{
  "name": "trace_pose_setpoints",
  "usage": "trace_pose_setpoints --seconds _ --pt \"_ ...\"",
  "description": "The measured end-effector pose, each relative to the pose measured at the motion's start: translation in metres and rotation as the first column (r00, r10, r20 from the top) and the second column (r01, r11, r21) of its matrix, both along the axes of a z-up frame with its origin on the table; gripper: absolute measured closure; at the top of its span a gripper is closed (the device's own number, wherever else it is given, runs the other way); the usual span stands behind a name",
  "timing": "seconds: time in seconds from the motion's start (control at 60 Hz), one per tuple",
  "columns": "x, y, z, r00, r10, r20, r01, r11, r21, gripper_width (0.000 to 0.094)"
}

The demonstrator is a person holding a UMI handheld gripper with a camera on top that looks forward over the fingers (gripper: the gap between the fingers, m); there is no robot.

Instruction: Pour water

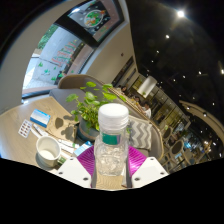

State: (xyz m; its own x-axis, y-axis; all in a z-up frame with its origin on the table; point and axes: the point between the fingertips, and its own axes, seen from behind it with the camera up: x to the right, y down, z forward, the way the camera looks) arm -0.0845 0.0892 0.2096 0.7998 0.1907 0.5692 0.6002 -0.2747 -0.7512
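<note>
A clear plastic water bottle with a white cap and a green band under the cap stands upright between my fingers. My gripper is shut on the bottle, both magenta pads pressing its sides. The bottle is held above the table. A white cup stands on the table to the left of the fingers, apart from the bottle.
A potted green plant stands just beyond the bottle on the wooden table. A small blue-and-white box and a pill strip lie left of it. Chairs and a room with ceiling lights lie beyond.
</note>
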Motion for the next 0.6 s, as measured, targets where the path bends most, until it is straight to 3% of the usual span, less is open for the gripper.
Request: trace_pose_setpoints --seconds 0.2,0.517,0.55,0.6 --pt "0.016 0.001 -0.073 0.928 -0.086 -0.363 0.042 0.991 -0.126 0.0533" --pt "0.034 -0.015 -0.178 0.853 -0.2 -0.482 0.084 0.964 -0.251 0.0524" --pt "0.033 -0.014 -0.173 0.844 -0.176 -0.506 0.083 0.976 -0.202 0.0522" --pt "0.034 -0.017 -0.173 0.844 -0.176 -0.506 0.089 0.977 -0.191 0.0512"
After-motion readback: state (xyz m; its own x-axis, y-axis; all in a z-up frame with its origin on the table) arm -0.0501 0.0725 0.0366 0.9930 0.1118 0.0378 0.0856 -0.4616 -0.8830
